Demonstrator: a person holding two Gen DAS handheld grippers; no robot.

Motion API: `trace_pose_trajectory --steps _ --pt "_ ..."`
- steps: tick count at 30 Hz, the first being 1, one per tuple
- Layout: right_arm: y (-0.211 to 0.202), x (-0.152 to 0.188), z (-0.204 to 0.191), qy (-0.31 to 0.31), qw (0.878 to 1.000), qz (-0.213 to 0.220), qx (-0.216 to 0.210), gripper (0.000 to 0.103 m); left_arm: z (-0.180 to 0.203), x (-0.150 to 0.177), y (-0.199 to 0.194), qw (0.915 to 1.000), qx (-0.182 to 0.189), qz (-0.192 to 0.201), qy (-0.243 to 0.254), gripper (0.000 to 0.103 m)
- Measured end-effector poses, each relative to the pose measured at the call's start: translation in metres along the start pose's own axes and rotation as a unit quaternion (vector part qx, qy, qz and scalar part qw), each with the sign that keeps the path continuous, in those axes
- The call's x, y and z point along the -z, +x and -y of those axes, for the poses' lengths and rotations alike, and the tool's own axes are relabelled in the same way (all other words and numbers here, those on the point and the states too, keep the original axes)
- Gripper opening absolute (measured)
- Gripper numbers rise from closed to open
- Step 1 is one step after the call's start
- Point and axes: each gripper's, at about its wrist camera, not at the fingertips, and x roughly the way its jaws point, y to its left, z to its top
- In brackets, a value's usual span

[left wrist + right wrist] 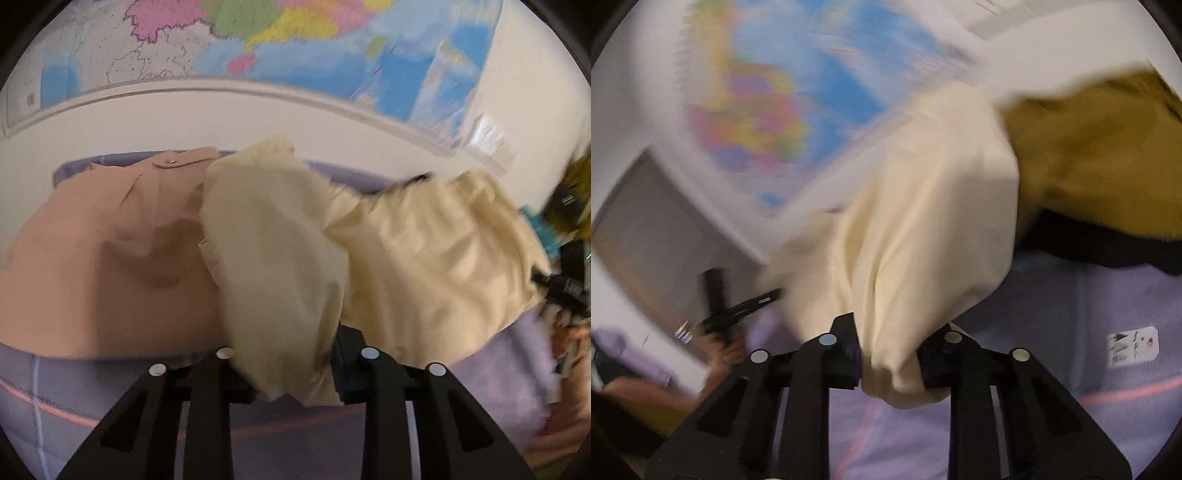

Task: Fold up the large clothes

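Holding the cream garment [424, 258] clamped in both our left gripper [295, 373] and right gripper [890, 354], we see it slung between them above the lavender bed [1071, 314], long axis spanning gripper to gripper.

cream garment [424, 258] bunched between left gripper [295, 363] and right gripper [889, 354] jaws, lifted over the bed sheet [92, 398]; pink garment [103, 251] on sheet left of it, mustard garment [1100, 158] right, wall map [258, 40] behind the bed
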Motion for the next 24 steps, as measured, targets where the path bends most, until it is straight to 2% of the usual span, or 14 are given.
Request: trace_pose_trajectory --steps 3,5,8,9,10,11,12,13,14,16,18,19,21,24 --pt "-0.045 0.012 -0.036 -0.026 0.999 0.023 -0.016 0.020 0.005 0.010 -0.032 0.9981 0.060 0.003 -0.006 0.027" --pt "-0.070 0.026 -0.037 -0.023 0.999 0.031 0.013 0.020 0.006 0.023 -0.040 0.9971 0.075 0.002 -0.007 0.032" --pt "-0.082 0.053 0.013 0.078 0.993 0.007 0.089 0.025 -0.005 0.047 -0.026 0.9984 0.047 -0.026 -0.016 0.042" --pt "-0.078 0.065 0.035 0.109 0.983 -0.021 0.145 0.032 -0.013 0.053 -0.016 0.9977 0.035 -0.048 -0.033 0.050" --pt "-0.073 0.075 0.053 0.134 0.972 -0.047 0.188 0.046 -0.019 0.057 -0.008 0.9966 0.014 -0.067 -0.045 0.057" --pt "-0.072 0.080 0.062 0.146 0.967 -0.054 0.200 0.055 -0.021 0.057 -0.005 0.9962 0.003 -0.070 -0.051 0.068" --pt "-0.074 0.082 0.067 0.159 0.965 -0.046 0.204 0.065 -0.022 0.056 -0.007 0.9964 -0.007 -0.067 -0.052 0.071" --pt "-0.080 0.080 0.066 0.165 0.963 -0.030 0.211 0.065 -0.019 0.053 -0.012 0.9972 -0.015 -0.058 -0.044 0.071" --pt "-0.085 0.076 0.060 0.156 0.962 -0.018 0.221 0.066 -0.013 0.049 -0.020 0.9983 -0.026 -0.042 -0.032 0.071" --pt "-0.098 0.063 0.036 0.109 0.955 0.017 0.277 0.083 0.001 0.040 -0.031 0.9985 -0.051 -0.018 0.001 0.077" --pt "-0.103 0.053 0.012 0.062 0.944 0.040 0.320 0.082 0.017 0.028 -0.039 0.9974 -0.063 0.004 0.035 0.080" --pt "-0.101 0.051 0.005 0.042 0.946 0.044 0.317 0.082 0.027 0.023 -0.039 0.9969 -0.060 0.006 0.051 0.080" --pt "-0.082 0.046 -0.019 -0.019 0.960 0.042 0.275 0.082 0.046 0.009 -0.028 0.9961 -0.043 0.005 0.077 0.080" --pt "-0.023 0.043 -0.042 -0.096 0.961 -0.017 0.259 0.074 0.074 0.003 0.000 0.9929 -0.016 -0.017 0.116 0.080"
